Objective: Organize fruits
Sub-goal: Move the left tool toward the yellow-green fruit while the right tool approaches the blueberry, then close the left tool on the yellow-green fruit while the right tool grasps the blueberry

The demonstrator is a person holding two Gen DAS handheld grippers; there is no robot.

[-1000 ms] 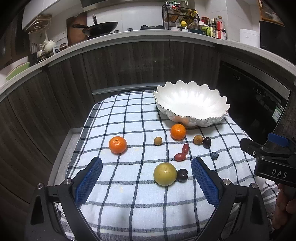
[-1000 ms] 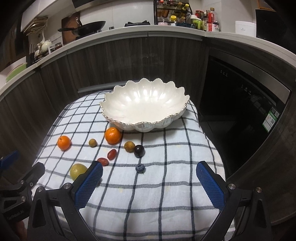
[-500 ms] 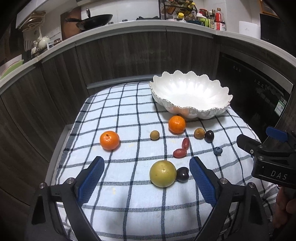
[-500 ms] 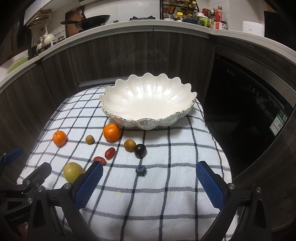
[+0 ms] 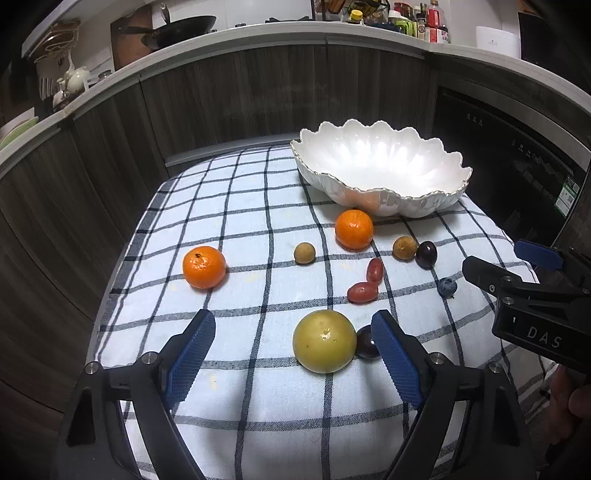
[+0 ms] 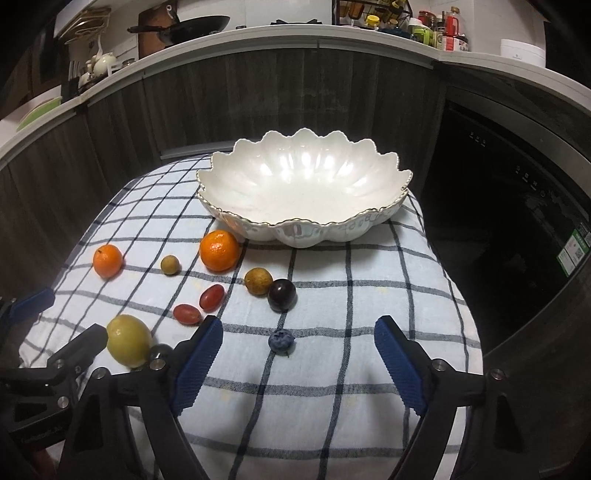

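Note:
A white scalloped bowl stands empty at the far side of a checked cloth. Loose fruit lies in front of it: two oranges, a yellow-green fruit with a dark grape beside it, two red grapes, two small brown fruits, a dark plum and a blueberry. My left gripper is closing, its pads either side of the yellow-green fruit without touching. My right gripper is closing around the blueberry, pads well apart from it.
Dark wood cabinet fronts curve behind the cloth, under a countertop with a wok and bottles. A black appliance door stands to the right. The cloth drops off at its left and right edges.
Both grippers have sunk toward the cloth and their jaws have narrowed. The yellow-green fruit now sits between the left pads and the blueberry between the right pads.

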